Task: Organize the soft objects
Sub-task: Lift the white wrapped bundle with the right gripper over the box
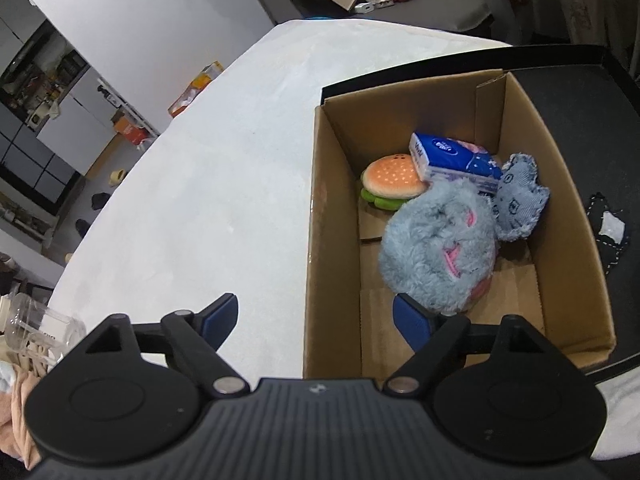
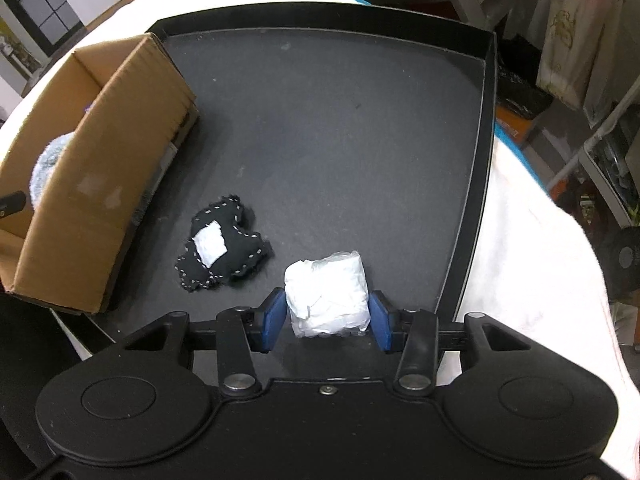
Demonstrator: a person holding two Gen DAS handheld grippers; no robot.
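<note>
White packet (image 2: 327, 294) sits pinched between right gripper (image 2: 326, 320) pads at 6 o'clock on black tray (image 2: 486, 128); left gripper (image 1: 316, 320) is spread above cardboard box (image 1: 320, 240).

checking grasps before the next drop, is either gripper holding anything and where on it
The right gripper has the white wrapped packet between its fingers, gripped across its near lower sides. The left gripper is open and holds nothing.

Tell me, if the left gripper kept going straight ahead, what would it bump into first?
Probably the cardboard box. The left gripper is open and its two fingers straddle the box's near left wall, so that wall's top edge lies right ahead. The right finger points toward the fluffy blue toy inside. Depth is hard to judge here.
</note>
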